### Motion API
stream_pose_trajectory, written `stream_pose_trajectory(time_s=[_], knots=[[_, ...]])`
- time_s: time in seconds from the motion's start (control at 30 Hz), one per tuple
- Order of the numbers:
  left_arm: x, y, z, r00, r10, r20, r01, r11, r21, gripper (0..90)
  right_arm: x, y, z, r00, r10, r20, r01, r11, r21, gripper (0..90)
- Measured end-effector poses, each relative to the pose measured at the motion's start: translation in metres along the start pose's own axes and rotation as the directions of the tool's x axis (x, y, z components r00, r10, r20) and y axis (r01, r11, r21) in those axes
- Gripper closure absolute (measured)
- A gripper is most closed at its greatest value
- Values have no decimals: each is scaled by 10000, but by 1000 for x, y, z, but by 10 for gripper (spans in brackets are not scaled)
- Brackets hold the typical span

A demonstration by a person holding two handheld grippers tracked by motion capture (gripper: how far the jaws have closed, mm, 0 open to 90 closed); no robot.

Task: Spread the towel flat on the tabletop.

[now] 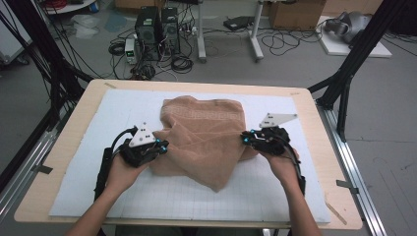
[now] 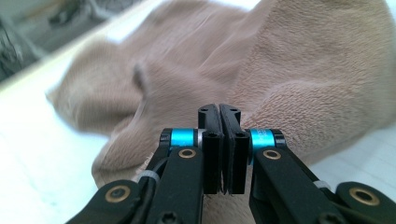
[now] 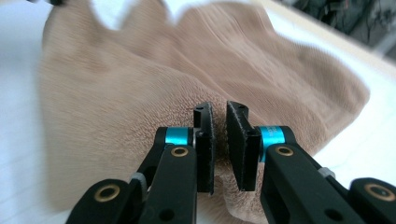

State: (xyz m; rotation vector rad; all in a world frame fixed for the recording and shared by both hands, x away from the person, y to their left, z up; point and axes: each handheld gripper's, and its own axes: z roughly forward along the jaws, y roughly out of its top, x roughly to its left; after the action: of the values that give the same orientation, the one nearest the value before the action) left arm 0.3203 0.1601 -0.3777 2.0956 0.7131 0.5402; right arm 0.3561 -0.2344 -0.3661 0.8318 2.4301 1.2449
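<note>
A: High view first: where does the towel (image 1: 204,140) sit?

B: On the white gridded mat (image 1: 88,162) that covers the counter (image 1: 64,132). It is brown, crumpled and partly folded over itself, with one corner pointing toward the person's side of the mat. A woven border band runs across its far part.

A: And the left tongs (image 1: 160,146)?

B: At the towel's left edge, touching the cloth. In the left gripper view the left tongs (image 2: 219,116) have their jaws pressed together, with towel (image 2: 280,70) behind them and just below them. Whether a fold of cloth is caught between them I cannot tell.

A: The right tongs (image 1: 244,137)?

B: At the towel's right edge. In the right gripper view the right tongs (image 3: 219,114) stand slightly spread, a narrow gap between the jaws, with the towel (image 3: 140,93) under and beyond them. They pinch nothing that I can make out.

A: Any containers?

B: Well beyond the towel, on the floor past the counter's far edge, cardboard boxes (image 1: 295,12) stand; their contents are hidden.
</note>
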Motion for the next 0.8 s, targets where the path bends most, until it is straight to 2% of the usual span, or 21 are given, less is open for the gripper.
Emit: stream_pose_trajectory(time_s=[0.03, 0.1, 0.13, 0.23, 0.3, 0.33, 0.47, 0.53, 0.67, 0.8], knots=[[4, -2, 7, 9998, -35, -177, 38, 9998, 176, 874, -7, -2, 14, 9996, 271, -6, -271, 9995, 146, 815], [13, -6, 20, 9989, -431, -156, 437, 9984, 355, 874, -18, -6, 36, 9979, 596, 269, -609, 9967, 538, 811], [16, -8, 25, 9988, -459, -184, 469, 9971, 606, 874, -23, -8, 44, 9960, 825, 349, -845, 9945, 618, 805], [23, -13, 34, 9969, -792, -9, 789, 9917, 1019, 872, -30, -12, 56, 9914, 1245, 406, -1269, 9901, 607, 765], [23, -14, 30, 9963, -854, -21, 852, 9916, 969, 863, -28, -11, 52, 9909, 1284, 410, -1303, 9904, 460, 717], [23, -13, 27, 9963, -864, -18, 863, 9930, 811, 827, -26, -10, 48, 9921, 1191, 401, -1205, 9920, 369, 698], [18, -7, 10, 9974, -720, -12, 720, 9973, 116, 724, -14, -6, 23, 9967, 786, 199, -780, 9965, -296, 656], [17, -5, 5, 9981, -610, -10, 610, 9981, 20, 683, -6, -7, 11, 9982, 582, 153, -574, 9973, -467, 638], [20, -10, 8, 9968, -759, 251, 754, 9969, 226, 605, 11, -17, -3, 9998, 138, 173, -127, 9980, -624, 610], [22, -15, 16, 9959, -824, 377, 796, 9943, 704, 532, 23, -31, 2, 9996, -97, -254, 83, 9985, -547, 570]])
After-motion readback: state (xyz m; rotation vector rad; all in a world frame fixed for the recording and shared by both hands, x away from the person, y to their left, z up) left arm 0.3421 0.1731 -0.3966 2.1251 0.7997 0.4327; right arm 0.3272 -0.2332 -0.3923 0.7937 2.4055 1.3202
